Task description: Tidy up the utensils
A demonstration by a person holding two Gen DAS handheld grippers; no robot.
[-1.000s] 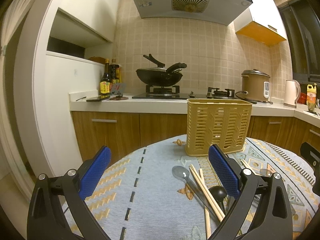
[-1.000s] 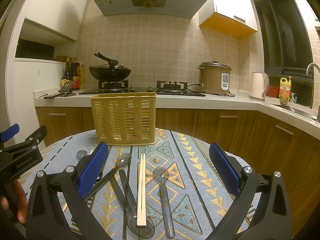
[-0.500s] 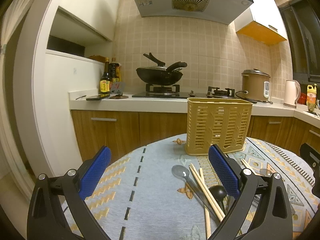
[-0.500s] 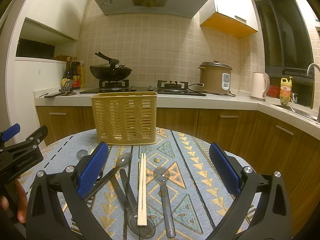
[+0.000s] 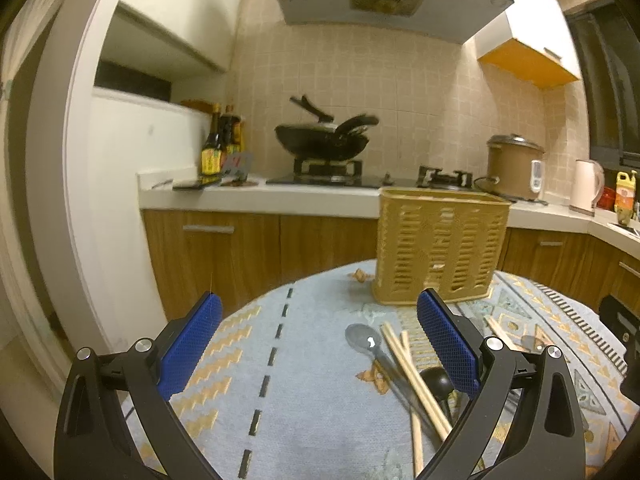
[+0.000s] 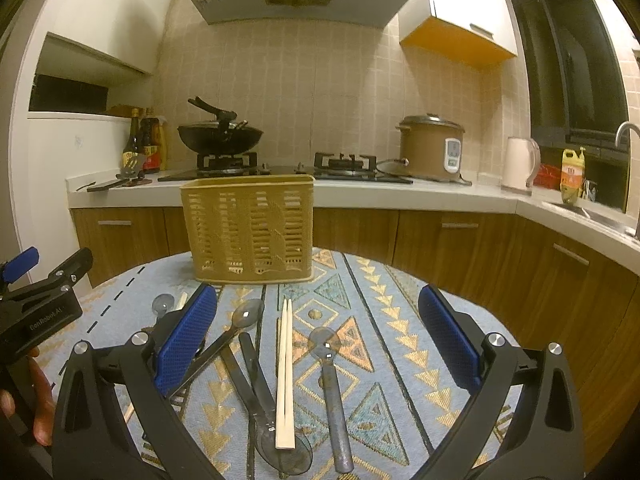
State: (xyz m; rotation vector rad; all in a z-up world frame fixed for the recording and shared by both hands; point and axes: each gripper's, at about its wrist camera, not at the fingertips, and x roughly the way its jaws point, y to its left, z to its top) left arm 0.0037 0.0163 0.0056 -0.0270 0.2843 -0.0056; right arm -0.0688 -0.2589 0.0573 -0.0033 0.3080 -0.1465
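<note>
My right gripper [image 6: 316, 328] hangs wide open over the table [image 6: 400, 312], holding nothing, and the pair of chopsticks [image 6: 285, 372] lies almost dead centre between its 2 blue pads, just ahead and below. Their long axis runs straight away from me, toward the slotted yellow basket [image 6: 248, 228] standing upright at the far side of the cloth, so my jaws already straddle them across the narrow way. A metal spoon [image 6: 332, 376] lies just right of the chopsticks, roughly parallel, and darker spoons fan out to the left, 1 clear bowl tucked under the chopsticks' near end.

My left gripper [image 5: 316, 344] is open and empty too, but its utensils (a spoon [image 5: 362, 338] and 2 loose chopsticks [image 5: 412, 376]) sit off toward its right finger, angled, so I judge the right hand the nearer and better lined up.

Against 1 second ago, nothing on the table has shifted; the left view has tilted slightly and blurred, and both claws stay spread as before.
</note>
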